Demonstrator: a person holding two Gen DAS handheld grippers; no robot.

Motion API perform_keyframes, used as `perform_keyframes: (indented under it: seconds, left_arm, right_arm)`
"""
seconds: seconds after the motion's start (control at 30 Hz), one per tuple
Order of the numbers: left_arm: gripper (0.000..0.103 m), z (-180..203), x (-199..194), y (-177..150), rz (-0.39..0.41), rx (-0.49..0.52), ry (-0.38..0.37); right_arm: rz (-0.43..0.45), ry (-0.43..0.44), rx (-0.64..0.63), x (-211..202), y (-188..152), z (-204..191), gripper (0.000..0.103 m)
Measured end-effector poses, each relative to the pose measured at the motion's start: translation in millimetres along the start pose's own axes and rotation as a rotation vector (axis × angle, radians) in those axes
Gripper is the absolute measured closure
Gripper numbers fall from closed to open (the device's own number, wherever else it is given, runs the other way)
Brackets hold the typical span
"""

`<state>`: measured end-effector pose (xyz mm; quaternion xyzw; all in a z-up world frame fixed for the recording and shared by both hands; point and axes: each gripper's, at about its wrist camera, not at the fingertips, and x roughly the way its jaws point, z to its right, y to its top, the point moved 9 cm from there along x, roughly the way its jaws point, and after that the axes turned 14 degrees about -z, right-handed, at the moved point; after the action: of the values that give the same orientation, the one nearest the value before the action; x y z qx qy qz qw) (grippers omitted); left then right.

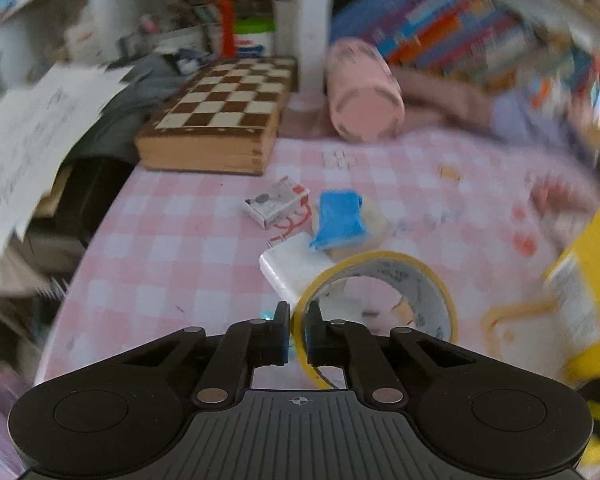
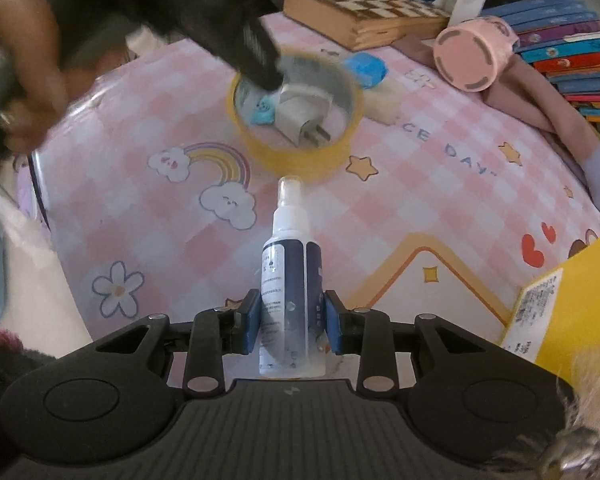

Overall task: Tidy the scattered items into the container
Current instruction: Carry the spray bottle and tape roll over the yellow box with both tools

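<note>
A pink checked cloth covers the tabletop [image 1: 172,220], with a folded chessboard [image 1: 220,116], a tipped pink cup [image 1: 364,92] and rows of books behind. In the left wrist view the left hand-held gripper [image 1: 298,328] is closed on the wall of a yellow tape roll [image 1: 380,296], one finger inside the ring and one outside; a white charger plug [image 1: 296,268], a blue eraser-like lump [image 1: 340,220] and a small staple box [image 1: 276,202] lie just beyond. The view is blurred, so the carry wants steadying. In the right wrist view the right hand-held gripper [image 2: 292,324] clamps a spray bottle [image 2: 290,280] by its body, nozzle forward; the yellow container [image 2: 580,300] sits at the right edge. Best to lift each item clear of the rim, then release low inside.
</note>
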<state>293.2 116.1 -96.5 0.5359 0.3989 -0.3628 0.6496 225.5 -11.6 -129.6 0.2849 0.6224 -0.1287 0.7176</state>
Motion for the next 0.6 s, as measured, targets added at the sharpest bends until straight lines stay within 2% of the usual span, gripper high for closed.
perform_keyframes:
  seconds: [0.13,0.23,0.37,0.6]
  left_arm:
    - [0.097,-10,-18,-5,0.012,-0.13,-0.081]
    - [0.097,-14,-32,-10,0.037,-0.195,-0.121]
    - [0.097,-19,-57,-17,0.075,-0.237,-0.143]
    - [0.097,-22,-77,-36,0.098,-0.286,-0.155]
  right_arm:
    - [0.001,0.041,0.029,-1,0,6,0.073]
    - [0.03,0.033,0.038,-10,4,8,0.073]
    - [0.092,0.012,0.049,-25,7,8,0.073]
    - [0.179,0.039,0.13,-52,-1,13,0.073]
